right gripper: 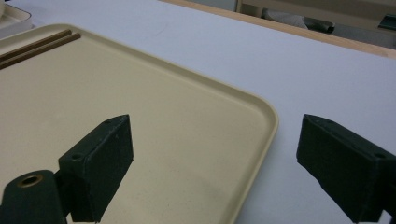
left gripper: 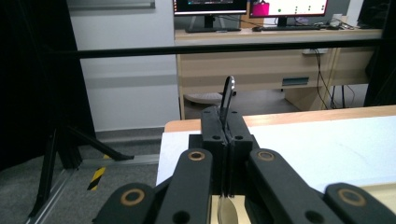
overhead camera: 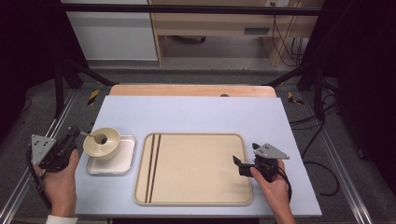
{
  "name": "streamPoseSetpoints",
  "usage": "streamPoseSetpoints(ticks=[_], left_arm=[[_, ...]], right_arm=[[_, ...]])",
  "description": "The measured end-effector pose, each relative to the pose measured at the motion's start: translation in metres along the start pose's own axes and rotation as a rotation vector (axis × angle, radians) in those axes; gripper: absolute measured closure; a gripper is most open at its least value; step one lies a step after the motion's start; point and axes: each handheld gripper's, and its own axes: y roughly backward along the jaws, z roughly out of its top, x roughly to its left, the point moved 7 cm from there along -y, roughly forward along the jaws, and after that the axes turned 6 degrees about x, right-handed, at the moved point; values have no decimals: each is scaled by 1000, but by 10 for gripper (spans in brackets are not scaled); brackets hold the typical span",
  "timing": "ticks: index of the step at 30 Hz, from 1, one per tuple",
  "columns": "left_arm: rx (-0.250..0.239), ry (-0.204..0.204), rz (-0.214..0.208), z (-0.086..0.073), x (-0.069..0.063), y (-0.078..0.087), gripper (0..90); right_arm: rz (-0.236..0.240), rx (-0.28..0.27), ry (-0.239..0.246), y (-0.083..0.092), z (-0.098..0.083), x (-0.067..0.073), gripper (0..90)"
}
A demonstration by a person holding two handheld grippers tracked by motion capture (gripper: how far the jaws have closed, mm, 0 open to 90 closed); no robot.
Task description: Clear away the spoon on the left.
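Note:
My left gripper (overhead camera: pixel 74 135) is off the table's left edge, shut on the thin handle of a metal spoon (overhead camera: pixel 88 135). The spoon's other end reaches into a cream bowl (overhead camera: pixel 111 144), which stands on a white square plate (overhead camera: pixel 123 161). In the left gripper view the spoon handle (left gripper: pixel 228 95) sticks up between the closed jaws of my left gripper (left gripper: pixel 224 122). My right gripper (overhead camera: pixel 240 163) hovers open over the right edge of a beige tray (overhead camera: pixel 196 189), nothing between its jaws. In the right gripper view, my right gripper (right gripper: pixel 215 135) straddles the tray rim (right gripper: pixel 268 116).
Two dark chopsticks (overhead camera: pixel 153 165) lie side by side at the tray's left end, also seen as chopsticks (right gripper: pixel 37 46) far off in the right gripper view. A pale blue mat (overhead camera: pixel 196 114) covers the table. Black frame legs stand off the far left and right corners.

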Motion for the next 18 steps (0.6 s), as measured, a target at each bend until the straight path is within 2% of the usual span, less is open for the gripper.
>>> streamPoseSetpoints(ticks=[12, 18], left_arm=[[-34, -20, -49, 19, -15, 11, 893], [-50, -20, -91, 30, -27, 17, 893]], right_arm=[[-5, -9, 5, 1, 1, 0, 107], [-6, -13, 4, 1, 1, 0, 108]])
